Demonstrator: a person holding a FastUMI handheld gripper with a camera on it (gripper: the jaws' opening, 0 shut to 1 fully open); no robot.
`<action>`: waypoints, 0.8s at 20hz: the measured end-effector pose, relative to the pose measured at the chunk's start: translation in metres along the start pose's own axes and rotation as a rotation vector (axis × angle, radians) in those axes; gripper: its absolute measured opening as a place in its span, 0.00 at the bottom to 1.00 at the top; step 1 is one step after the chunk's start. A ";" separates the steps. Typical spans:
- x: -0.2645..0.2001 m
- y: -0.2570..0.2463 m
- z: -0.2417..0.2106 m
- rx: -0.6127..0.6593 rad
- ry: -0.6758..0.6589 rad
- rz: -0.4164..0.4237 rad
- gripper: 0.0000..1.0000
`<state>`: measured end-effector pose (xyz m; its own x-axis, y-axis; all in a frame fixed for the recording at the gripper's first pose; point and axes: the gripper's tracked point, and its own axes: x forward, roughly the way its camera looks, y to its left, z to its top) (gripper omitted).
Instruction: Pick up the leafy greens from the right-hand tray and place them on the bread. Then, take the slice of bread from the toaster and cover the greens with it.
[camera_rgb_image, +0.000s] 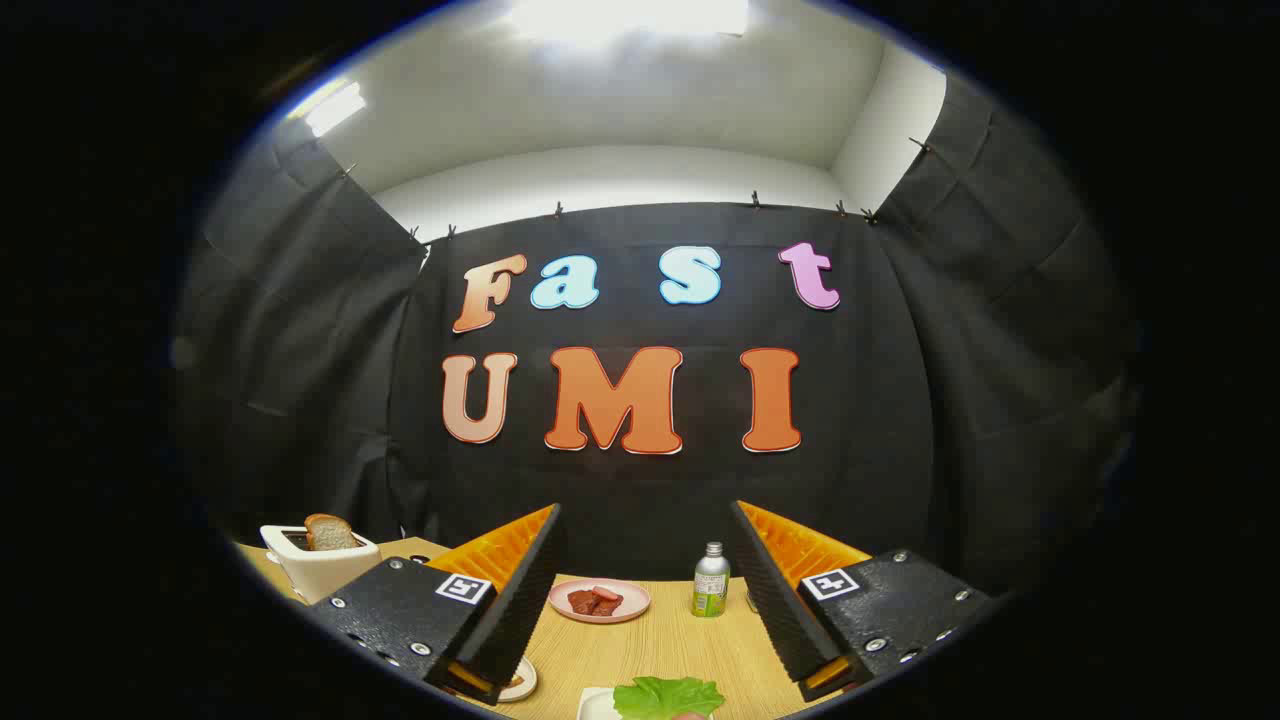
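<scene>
I hold my gripper (645, 590) level above the wooden table (650, 650), fingers spread wide apart with nothing between them, because I judge the job now is the slice of bread (328, 533) and I want a gap roomy enough to take it by its flat faces. That slice stands upright, poking out of the white toaster (318, 565), off beyond my left finger, so it offers its top edge for a pinch from above. The leafy greens (668, 697) lie low between my fingers and close under them, on something pale that I cannot make out fully; I take it they rest where they belong. Beyond the fingers sits a pink plate (599, 601) with reddish slices, and just beside it a small bottle (711, 581), both well apart from the toaster, so my swing left looks unobstructed.
</scene>
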<state>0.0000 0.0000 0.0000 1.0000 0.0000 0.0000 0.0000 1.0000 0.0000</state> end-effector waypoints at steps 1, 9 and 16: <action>0.000 0.000 0.000 0.002 0.001 0.002 0.97; 0.001 0.002 -0.005 0.004 0.011 0.005 0.97; 0.001 0.000 -0.011 -0.005 0.030 0.005 0.97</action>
<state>0.0011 0.0004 -0.0109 0.9995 0.0051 -0.0304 -0.0052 1.0000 -0.0049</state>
